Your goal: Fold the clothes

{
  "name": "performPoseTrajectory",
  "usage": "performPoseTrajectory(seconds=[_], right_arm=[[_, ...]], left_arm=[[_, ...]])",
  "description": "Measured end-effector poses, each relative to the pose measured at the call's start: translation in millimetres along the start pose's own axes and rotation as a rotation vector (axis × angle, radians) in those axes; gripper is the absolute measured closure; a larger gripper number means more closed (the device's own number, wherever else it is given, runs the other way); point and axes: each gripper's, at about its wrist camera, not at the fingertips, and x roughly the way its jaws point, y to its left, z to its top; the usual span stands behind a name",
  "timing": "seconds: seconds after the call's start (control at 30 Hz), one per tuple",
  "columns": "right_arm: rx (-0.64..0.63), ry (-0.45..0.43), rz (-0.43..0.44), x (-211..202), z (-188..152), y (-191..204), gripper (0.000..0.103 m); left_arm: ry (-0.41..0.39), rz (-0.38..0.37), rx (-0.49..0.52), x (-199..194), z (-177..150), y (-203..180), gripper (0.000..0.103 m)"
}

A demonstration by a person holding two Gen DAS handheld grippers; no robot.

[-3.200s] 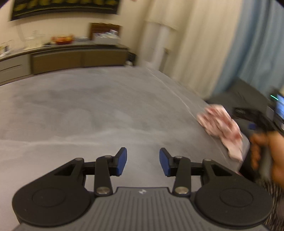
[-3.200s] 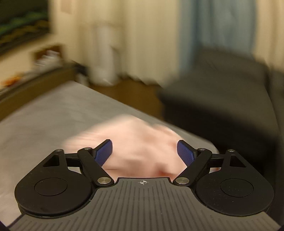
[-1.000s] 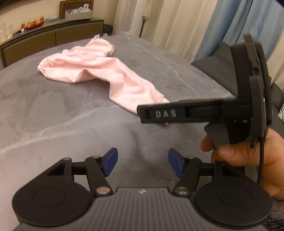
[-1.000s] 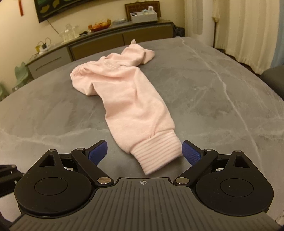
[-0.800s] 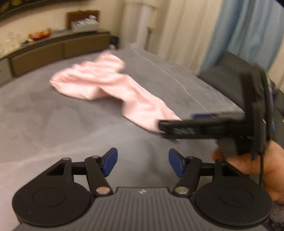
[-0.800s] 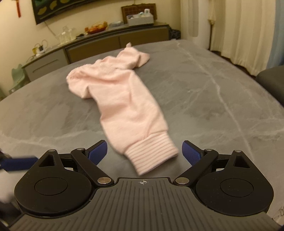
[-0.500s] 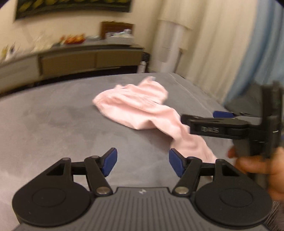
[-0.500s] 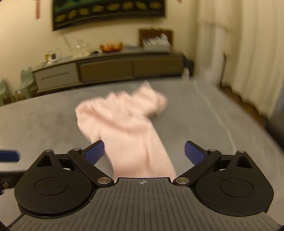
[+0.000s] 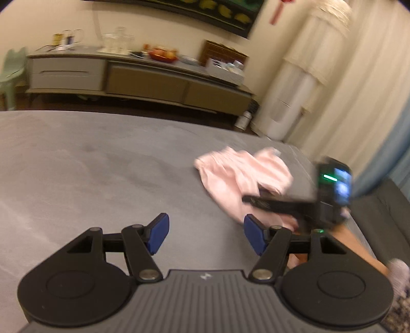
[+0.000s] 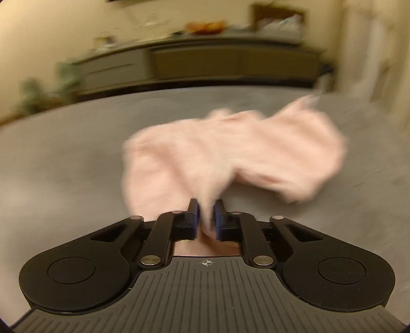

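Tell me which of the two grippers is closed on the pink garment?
The right gripper: its blue pads are pinched together with the pink garment between them. The left gripper stands wide open over the bare grey table, holding nothing.

A big grey table (image 9: 77, 164) is seen in a room lit with warm yellow light. A long low cabinet (image 9: 143, 79) is set against the cream wall (image 9: 38, 20), with glass jars (image 9: 118, 42) and a bowl of fruit (image 9: 162, 54) on top. Pale curtains (image 9: 358, 84) are hung on the right, and a small green chair (image 9: 10, 74) is placed at the left.
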Motion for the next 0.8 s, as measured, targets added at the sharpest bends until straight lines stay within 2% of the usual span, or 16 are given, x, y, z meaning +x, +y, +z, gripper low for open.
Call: performPoseTrajectory(seconds=[0.1, 0.17, 0.23, 0.3, 0.37, 0.47, 0.5, 0.63, 0.67, 0.77, 0.8], right_arm=[[-0.060, 0.036, 0.246, -37, -7, 27, 0.092], [-0.152, 0.067, 0.343, -64, -25, 42, 0.093], [-0.240, 0.096, 0.432, -91, -42, 55, 0.085], [-0.252, 0.081, 0.419, -104, -53, 48, 0.034], [-0.198, 0.027, 0.377, -110, -49, 28, 0.019], [-0.010, -0.037, 0.261, -101, -32, -13, 0.014], [0.007, -0.036, 0.204, -90, -29, -19, 0.014], [0.074, -0.034, -0.023, -43, -16, -41, 0.014], [0.088, -0.033, -0.075, -32, -13, -46, 0.014], [0.069, -0.036, -0.126, -2, -12, -47, 0.014], [0.059, -0.040, -0.128, 3, -13, -52, 0.022]], left_arm=[[-0.041, 0.020, -0.060, -15, 10, 22, 0.037], [-0.058, 0.028, -0.096, -21, 14, 34, 0.037], [-0.041, 0.033, -0.092, -18, 13, 35, 0.037], [0.006, 0.035, -0.042, -7, 7, 27, 0.037], [0.053, 0.037, 0.008, 4, 0, 19, 0.037], [0.119, 0.102, 0.156, 25, -22, -8, 0.036], [0.129, 0.137, 0.211, 31, -29, -16, 0.036], [0.150, 0.269, 0.316, 52, -49, -23, 0.031], [0.144, 0.277, 0.324, 54, -50, -23, 0.029], [0.121, 0.290, 0.338, 58, -51, -23, 0.025], [0.113, 0.294, 0.343, 59, -52, -23, 0.031]])
